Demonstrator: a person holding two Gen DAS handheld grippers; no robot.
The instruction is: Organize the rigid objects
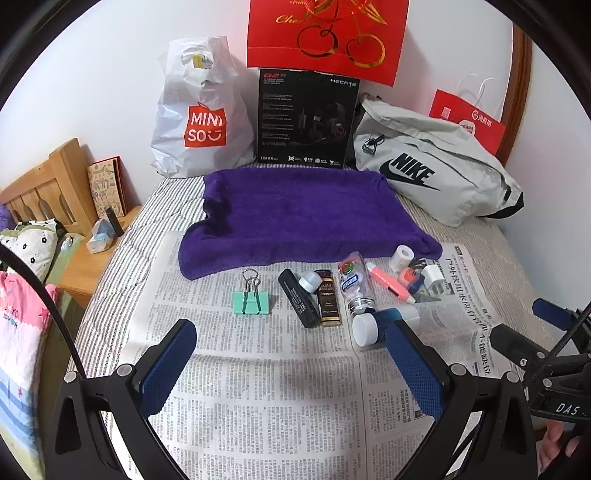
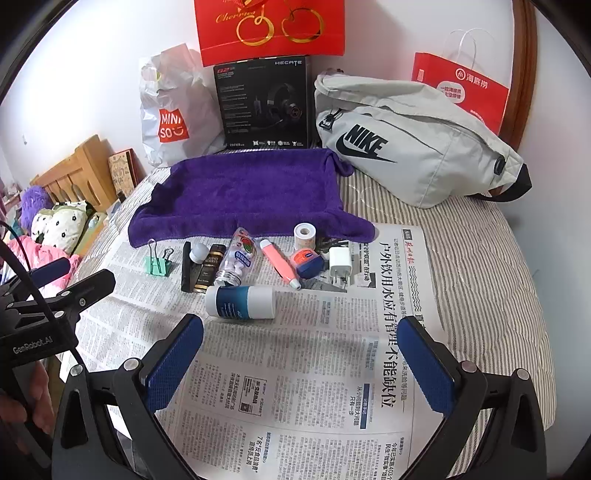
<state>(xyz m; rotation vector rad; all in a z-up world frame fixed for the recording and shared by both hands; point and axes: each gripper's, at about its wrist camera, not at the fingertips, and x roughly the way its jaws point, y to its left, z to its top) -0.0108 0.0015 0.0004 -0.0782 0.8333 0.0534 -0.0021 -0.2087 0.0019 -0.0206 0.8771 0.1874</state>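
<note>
Crinkled newspaper [image 2: 295,369] (flat printed sheets) bears a plush purple towel [image 2: 240,192].

The towel [image 1: 303,218] is purple. The binder clip [image 1: 251,303] is mint green. The bed sheet [image 2: 480,266] has grey and white stripes. The gift bag [image 1: 325,33], top of the frame, is red with gold cherries. The gripper pads [image 2: 173,369] are blue.

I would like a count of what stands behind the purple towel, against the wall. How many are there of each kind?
Red paper bags: 2, the cherry-print bag and the string-handled bag
White plastic bag: 1
Grey fabric bag: 1
Black headset box: 1
Total: 5
</note>
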